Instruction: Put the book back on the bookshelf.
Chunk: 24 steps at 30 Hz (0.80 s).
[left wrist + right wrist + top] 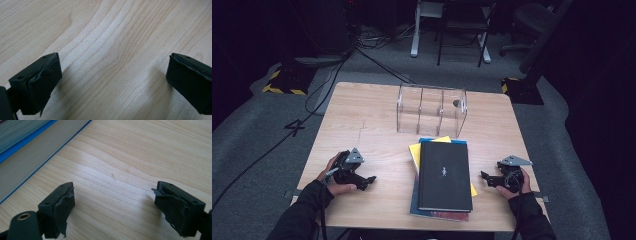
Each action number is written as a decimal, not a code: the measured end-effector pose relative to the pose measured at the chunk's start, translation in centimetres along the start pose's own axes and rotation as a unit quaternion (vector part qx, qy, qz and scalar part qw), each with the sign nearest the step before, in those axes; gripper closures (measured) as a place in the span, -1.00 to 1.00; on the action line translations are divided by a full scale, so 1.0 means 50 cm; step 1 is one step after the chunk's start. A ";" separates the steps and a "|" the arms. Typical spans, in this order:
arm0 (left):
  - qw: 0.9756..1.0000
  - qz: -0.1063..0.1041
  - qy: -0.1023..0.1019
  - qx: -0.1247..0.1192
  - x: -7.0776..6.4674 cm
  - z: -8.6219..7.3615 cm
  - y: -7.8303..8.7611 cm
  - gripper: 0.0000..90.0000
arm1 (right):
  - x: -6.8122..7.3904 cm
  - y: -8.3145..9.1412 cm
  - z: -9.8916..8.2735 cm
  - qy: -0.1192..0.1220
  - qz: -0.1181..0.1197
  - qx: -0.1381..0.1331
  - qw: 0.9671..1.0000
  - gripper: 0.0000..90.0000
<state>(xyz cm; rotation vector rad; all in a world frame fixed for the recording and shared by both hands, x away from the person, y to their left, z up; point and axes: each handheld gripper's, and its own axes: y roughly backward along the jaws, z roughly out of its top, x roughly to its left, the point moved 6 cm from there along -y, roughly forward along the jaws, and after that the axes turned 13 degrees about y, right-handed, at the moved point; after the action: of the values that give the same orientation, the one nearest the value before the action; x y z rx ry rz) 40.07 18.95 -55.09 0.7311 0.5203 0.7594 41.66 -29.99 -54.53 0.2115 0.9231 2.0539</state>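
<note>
Book stack [444, 175], black cover on top, yellow beneath

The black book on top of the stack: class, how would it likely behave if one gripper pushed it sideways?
The black book looks like a stiff hardcover, so it would probably slide flat without bending. It lies askew on the yellow book, so it might slip off or drag that along. Flat and broad, it seems unlikely to tip.
</note>
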 end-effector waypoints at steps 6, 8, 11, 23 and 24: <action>1.000 -0.003 -0.002 0.000 -0.002 0.000 0.000 -0.99 | 0.004 0.020 0.000 0.017 0.016 0.005 1.000 -0.49; 1.000 -0.008 -0.008 0.001 -0.005 -0.001 0.000 -0.99 | 0.020 0.053 0.012 0.050 0.051 -0.017 0.997 -0.27; 1.000 -0.008 -0.010 0.001 -0.007 -0.002 0.000 -0.99 | 0.041 0.087 0.024 0.071 0.055 -0.023 0.996 -0.33; 1.000 -0.009 -0.012 0.002 -0.011 -0.002 -0.001 -0.99 | 0.136 0.185 0.041 0.108 0.128 -0.062 0.984 -0.33; 1.000 -0.010 -0.011 0.001 -0.012 -0.002 -0.001 -0.99 | 0.143 0.188 0.041 0.112 0.130 -0.061 0.983 -0.34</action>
<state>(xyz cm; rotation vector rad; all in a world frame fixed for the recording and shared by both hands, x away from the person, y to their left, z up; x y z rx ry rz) 39.67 18.50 -55.12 0.7347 0.5078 0.7325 32.15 -26.88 -47.91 0.0342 0.9400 2.4052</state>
